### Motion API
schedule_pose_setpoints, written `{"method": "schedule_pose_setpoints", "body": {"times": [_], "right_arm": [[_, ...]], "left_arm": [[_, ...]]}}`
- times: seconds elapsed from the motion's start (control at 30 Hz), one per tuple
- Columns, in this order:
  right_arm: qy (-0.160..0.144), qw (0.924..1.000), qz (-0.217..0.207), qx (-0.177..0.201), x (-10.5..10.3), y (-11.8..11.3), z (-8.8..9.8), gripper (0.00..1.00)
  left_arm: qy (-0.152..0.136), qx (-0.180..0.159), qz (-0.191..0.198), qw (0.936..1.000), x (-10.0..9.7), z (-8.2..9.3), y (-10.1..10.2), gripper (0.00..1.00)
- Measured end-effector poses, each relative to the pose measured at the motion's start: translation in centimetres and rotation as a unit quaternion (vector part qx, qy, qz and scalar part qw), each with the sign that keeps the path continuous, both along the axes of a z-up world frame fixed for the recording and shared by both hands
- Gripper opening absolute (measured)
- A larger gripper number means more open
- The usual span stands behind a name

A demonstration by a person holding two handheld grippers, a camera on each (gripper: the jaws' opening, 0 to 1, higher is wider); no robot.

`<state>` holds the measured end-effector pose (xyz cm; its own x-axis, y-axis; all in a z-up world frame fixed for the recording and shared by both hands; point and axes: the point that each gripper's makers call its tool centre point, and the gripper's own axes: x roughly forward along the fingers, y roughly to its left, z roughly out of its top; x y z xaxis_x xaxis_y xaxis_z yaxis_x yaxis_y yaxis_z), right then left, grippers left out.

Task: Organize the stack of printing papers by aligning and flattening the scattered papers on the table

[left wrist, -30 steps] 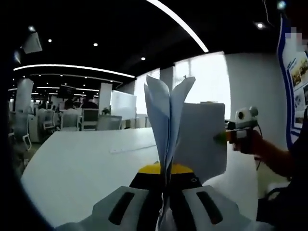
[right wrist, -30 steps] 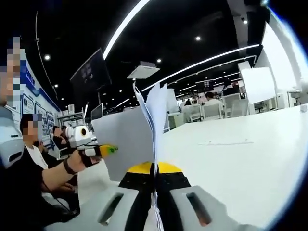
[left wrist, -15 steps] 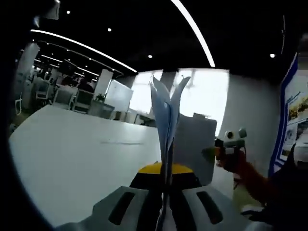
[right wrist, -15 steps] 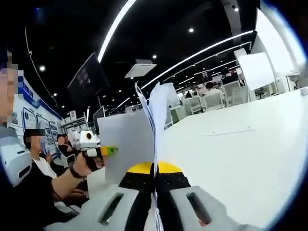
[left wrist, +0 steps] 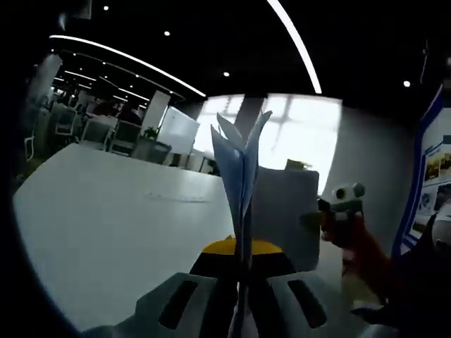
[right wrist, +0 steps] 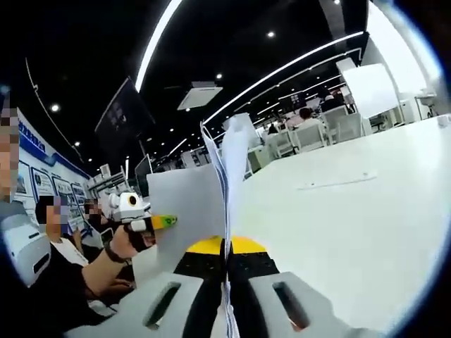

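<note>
White paper stack [left wrist: 243,176] upright above table [left wrist: 106,218], pinched by left tool [left wrist: 243,310] and right tool [right wrist: 227,310].

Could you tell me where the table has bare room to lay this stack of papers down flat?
The white table is bare between the held papers and the far chairs, apart from one thin strip lying midway. In the left gripper view the same open top spreads beside the papers. It is crowded at the person's hand side.
</note>
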<state>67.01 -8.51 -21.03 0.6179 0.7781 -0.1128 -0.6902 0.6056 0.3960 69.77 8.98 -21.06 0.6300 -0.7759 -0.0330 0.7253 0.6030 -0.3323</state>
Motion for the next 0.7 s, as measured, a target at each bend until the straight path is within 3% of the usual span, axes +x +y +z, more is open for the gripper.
{"method": "schedule_pose_setpoints", "body": {"times": [0.17,0.2,0.33,0.43,0.6,0.7], "right_arm": [[0.0,1.0,-0.002,-0.004,0.1,-0.1,-0.1,0.0],[0.0,1.0,-0.002,-0.005,0.2,-0.1,-0.1,0.0],[0.007,0.9999,-0.004,-0.013,0.9,-0.2,-0.9,0.0],[0.011,0.9998,-0.011,-0.012,1.7,-0.4,-1.4,0.0],[0.017,0.9992,-0.033,-0.016,3.1,-1.1,-2.1,0.0],[0.023,0.9991,-0.033,-0.012,3.7,-1.1,-2.3,0.0]], "left_arm": [[-0.001,0.017,0.007,0.9998,0.7,-0.7,0.0,0.07],[-0.014,0.035,0.017,0.9991,1.2,-1.2,0.1,0.07],[-0.005,0.049,0.022,0.9985,1.8,-2.4,-0.1,0.07],[-0.015,0.076,0.039,0.9963,2.5,-3.1,0.1,0.07],[-0.003,0.063,0.042,0.9971,3.3,-3.4,-0.1,0.08],[-0.004,0.084,0.054,0.995,4.0,-4.0,0.0,0.08]]}}
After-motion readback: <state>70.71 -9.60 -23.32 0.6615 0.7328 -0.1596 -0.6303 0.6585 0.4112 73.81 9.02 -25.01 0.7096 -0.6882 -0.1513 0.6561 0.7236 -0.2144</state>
